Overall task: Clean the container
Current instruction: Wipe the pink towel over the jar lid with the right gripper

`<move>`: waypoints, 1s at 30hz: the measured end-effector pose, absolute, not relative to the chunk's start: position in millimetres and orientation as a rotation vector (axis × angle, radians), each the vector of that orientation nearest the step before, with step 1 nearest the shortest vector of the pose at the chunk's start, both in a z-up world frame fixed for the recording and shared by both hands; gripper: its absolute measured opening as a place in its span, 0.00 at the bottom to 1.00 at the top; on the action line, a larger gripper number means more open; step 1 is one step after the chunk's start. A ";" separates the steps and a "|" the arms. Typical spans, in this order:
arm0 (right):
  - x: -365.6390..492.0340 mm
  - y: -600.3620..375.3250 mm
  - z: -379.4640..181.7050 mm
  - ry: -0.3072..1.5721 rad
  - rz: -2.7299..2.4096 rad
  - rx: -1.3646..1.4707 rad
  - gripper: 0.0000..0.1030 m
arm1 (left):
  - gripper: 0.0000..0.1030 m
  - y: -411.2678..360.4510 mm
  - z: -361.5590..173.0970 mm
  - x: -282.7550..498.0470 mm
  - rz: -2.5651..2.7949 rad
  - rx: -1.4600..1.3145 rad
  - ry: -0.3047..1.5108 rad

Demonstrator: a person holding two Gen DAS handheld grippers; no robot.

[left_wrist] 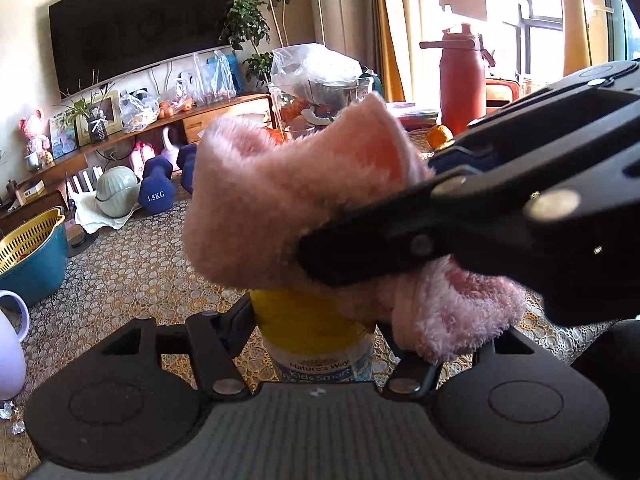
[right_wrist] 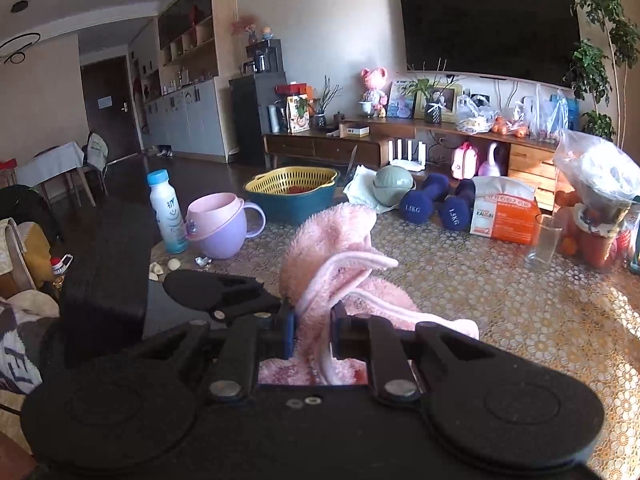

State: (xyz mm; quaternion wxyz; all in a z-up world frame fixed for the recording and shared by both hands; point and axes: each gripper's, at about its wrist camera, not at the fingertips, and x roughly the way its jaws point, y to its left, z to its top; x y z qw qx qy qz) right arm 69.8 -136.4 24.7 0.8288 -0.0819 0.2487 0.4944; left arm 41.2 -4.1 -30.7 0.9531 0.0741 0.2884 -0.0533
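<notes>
A small container [left_wrist: 316,336] with a yellow lid and a blue-and-white label stands upright between my left gripper's [left_wrist: 320,344] fingers, which are shut on it. A fluffy pink cloth [left_wrist: 280,200] is draped over its top. In the left wrist view my right gripper comes in from the right, its black fingers [left_wrist: 360,248] clamped on the cloth above the container. In the right wrist view my right gripper [right_wrist: 314,328] is shut on the pink cloth [right_wrist: 336,248], which bunches up ahead of it and hides the container. My left gripper's body [right_wrist: 224,292] shows dark at the left.
The patterned table mat [right_wrist: 500,304] carries a purple cup [right_wrist: 220,228], a white bottle [right_wrist: 166,212], a yellow-and-teal basket [right_wrist: 294,192], blue dumbbells [right_wrist: 436,200], an orange box [right_wrist: 504,220], a clear glass [right_wrist: 544,240] and a bagged jar [right_wrist: 596,200]. A red flask [left_wrist: 462,76] stands far right.
</notes>
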 end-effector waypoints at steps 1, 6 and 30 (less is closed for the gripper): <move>71.5 -135.1 22.0 0.538 1.056 -0.168 0.14 | 0.62 -4.2 -31.1 40.6 -0.108 0.153 0.585; 87.5 -137.1 18.6 0.559 1.030 -0.106 0.14 | 0.62 -11.3 -31.6 40.2 -0.105 0.183 0.574; 173.5 -174.4 -54.0 0.933 0.902 0.430 0.16 | 0.62 -0.1 -29.6 40.9 -0.116 0.124 0.589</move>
